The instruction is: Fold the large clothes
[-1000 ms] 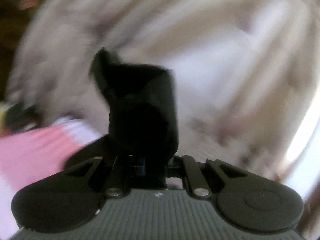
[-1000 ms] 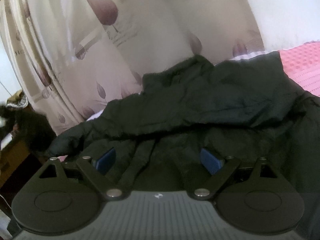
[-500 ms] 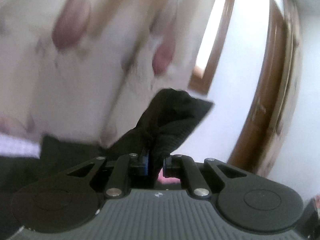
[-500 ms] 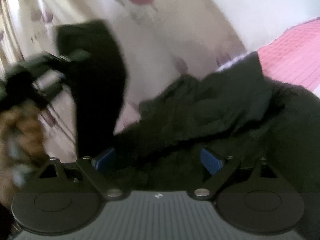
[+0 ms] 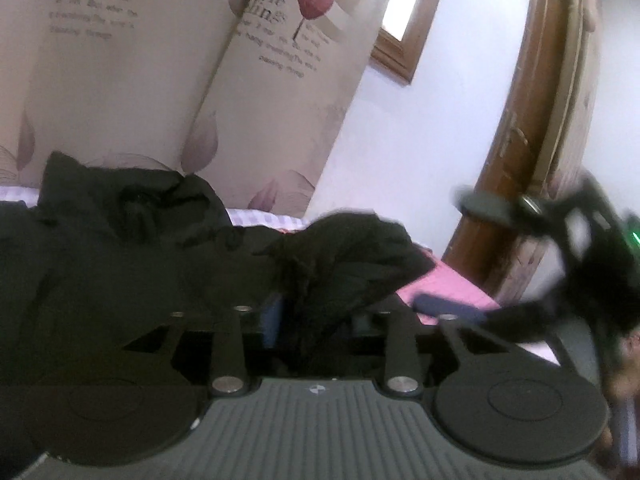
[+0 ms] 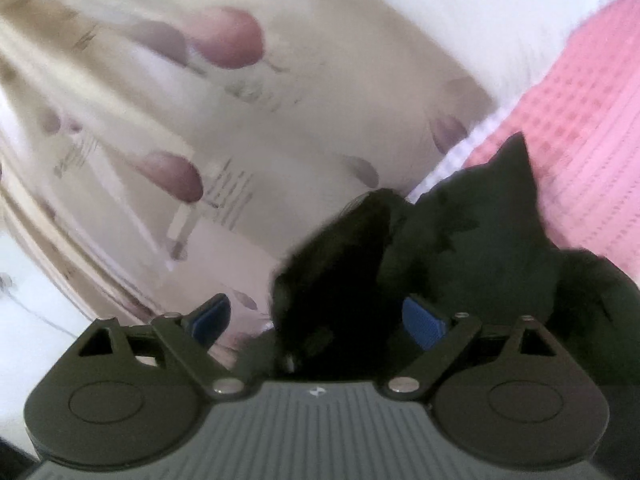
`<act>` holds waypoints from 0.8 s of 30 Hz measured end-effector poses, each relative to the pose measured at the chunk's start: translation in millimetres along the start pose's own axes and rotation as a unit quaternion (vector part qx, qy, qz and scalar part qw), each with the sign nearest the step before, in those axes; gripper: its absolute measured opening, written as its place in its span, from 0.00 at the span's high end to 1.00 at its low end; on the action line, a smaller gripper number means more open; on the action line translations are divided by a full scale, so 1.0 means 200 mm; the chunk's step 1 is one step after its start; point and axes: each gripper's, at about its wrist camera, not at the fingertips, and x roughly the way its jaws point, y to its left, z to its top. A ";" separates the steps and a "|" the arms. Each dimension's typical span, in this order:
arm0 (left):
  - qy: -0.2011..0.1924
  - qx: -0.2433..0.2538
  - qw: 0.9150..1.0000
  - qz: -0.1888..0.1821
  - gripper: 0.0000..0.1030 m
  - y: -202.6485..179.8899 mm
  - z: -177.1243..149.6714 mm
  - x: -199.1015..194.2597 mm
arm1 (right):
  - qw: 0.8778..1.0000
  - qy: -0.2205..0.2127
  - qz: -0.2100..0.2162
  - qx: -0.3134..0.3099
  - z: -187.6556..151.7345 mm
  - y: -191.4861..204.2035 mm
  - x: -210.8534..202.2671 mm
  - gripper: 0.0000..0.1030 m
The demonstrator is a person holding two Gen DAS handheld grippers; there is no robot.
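My left gripper [image 5: 316,316] pinches the black jacket's [image 5: 120,264] cuff; my right gripper [image 6: 320,316], spread wide, straddles another fold.

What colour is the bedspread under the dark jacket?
Pink, in a checked weave; the bedspread shows best from the right wrist view.

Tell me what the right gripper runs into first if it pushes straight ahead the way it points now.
Probably the black jacket: a blurred fold of it already sits between the open jaws of the right gripper. Depth is unclear; the curtain hangs behind.
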 end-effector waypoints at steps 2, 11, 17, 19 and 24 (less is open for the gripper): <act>0.003 0.008 1.000 0.002 0.46 -0.01 -0.01 0.02 | 1.000 0.012 -0.011 0.009 0.06 -0.02 0.08 0.03; -0.017 0.029 0.993 0.111 0.00 -0.01 -0.03 -0.23 | 0.991 0.093 -0.088 -0.044 0.07 -0.05 0.41 0.73; -0.049 -0.016 0.973 0.225 0.00 0.19 0.03 -0.45 | 0.981 0.025 -0.100 -0.167 0.12 0.14 0.34 0.88; -0.059 -0.032 0.968 0.242 0.00 0.25 0.05 -0.53 | 0.973 0.003 -0.111 -0.203 0.14 0.18 0.27 0.88; -0.068 -0.054 0.965 0.249 0.00 0.41 0.07 -0.61 | 0.964 0.028 -0.158 -0.211 0.13 0.04 0.29 0.88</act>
